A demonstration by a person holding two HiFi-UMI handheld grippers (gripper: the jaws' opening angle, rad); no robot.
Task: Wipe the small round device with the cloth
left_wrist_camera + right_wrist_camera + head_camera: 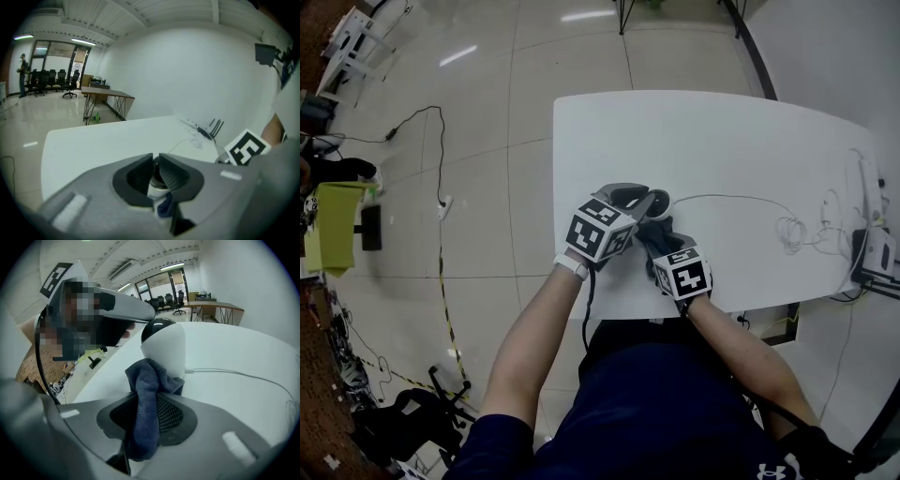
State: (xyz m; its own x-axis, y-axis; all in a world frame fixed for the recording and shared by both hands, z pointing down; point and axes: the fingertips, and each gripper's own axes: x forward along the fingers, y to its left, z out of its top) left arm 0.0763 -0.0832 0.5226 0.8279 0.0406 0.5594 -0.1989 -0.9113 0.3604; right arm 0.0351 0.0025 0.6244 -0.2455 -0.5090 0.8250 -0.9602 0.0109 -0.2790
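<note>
The small round device (164,348) is white with a black domed top and stands near the front middle of the white table (722,131). My left gripper (649,203) is shut on its upper part; in the left gripper view the device (157,182) sits between the jaws of that gripper (156,165). My right gripper (146,414) is shut on a dark blue cloth (146,399), whose bunched end presses against the device's lower front. In the head view the right gripper (661,246) sits just in front of the device (660,202), with the cloth (659,232) between them.
A thin white cable (727,197) runs from the device to a loose coil (792,232). A power strip (868,183) and an adapter (878,251) lie at the table's right edge. The table's front edge is just below my grippers. Cables cross the floor (441,169) on the left.
</note>
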